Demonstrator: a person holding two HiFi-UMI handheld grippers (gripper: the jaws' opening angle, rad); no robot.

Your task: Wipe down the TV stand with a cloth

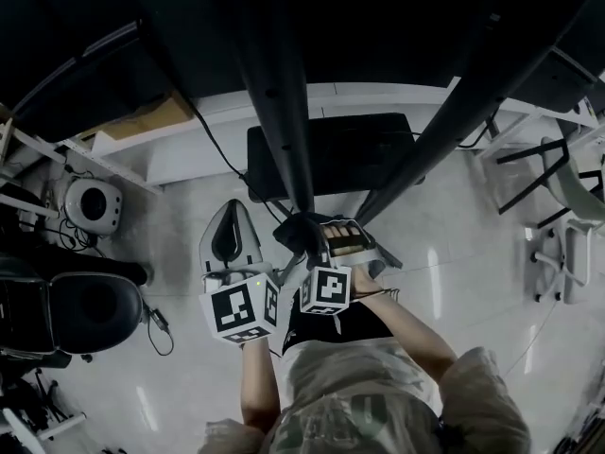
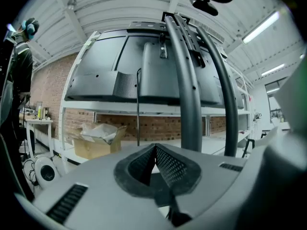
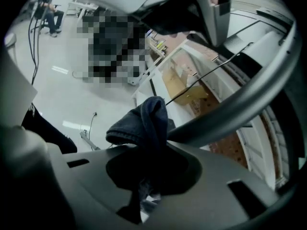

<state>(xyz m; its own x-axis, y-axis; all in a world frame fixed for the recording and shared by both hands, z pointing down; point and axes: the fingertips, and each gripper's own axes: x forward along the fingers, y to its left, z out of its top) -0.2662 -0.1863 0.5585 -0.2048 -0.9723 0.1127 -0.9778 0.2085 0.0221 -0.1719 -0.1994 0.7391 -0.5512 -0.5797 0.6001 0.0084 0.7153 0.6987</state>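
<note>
The TV stand rises as two dark poles (image 1: 284, 112) from a black base plate (image 1: 331, 154) on the pale floor. In the left gripper view the poles (image 2: 188, 80) carry the TV's back panel (image 2: 120, 66) overhead. My right gripper (image 1: 314, 233) is shut on a dark blue cloth (image 1: 301, 227), which is pressed against the foot of the left pole. The right gripper view shows the cloth (image 3: 144, 121) bunched between the jaws beside a pole (image 3: 235, 111). My left gripper (image 1: 233, 211) hangs just left of it, jaws shut on nothing (image 2: 154, 150).
A white shelf rack (image 2: 144, 110) stands behind the stand with an open cardboard box (image 2: 96, 140) under it. A round white device (image 1: 93, 204) and a black chair (image 1: 85, 310) are at the left. White chairs (image 1: 567, 244) stand at the right.
</note>
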